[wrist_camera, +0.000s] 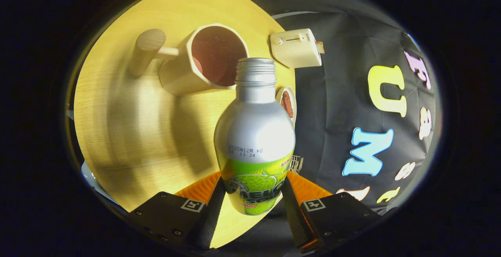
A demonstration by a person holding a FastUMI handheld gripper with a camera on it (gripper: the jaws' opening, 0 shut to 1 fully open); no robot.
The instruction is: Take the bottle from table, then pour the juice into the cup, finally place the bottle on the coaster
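the gripper [253,198] holds the bottle [254,132]. the two fingers are closed narrow on the lower part of the bottle, one finger [214,210] on each side of the green label, and both press on it. the bottle stands between the fingers and reaches out ahead of them, so its neck and its open mouth are far from the fingertips. no cap is on the threaded neck. the body of the bottle is silver above and has a green label below, where the fingers grip.

all other things i place from the bottle. the cup [203,59] is just beyond the mouth of the bottle, a little to the left of it. the mouth of the bottle overlaps the rim of the cup in the view, but i cannot tell if they touch. the cup is pale, it looks dark inside, and its opening faces the camera. a round wooden handle [145,51] goes out from the cup on the side far from the bottle.

the wooden table [129,124] is behind the bottle and the cup. to the right of the bottle neck, very near, a small round coaster [287,102] with a brown picture lies at the edge of the table. further beyond the bottle on the right side is a white toaster [295,47], also at the table edge.
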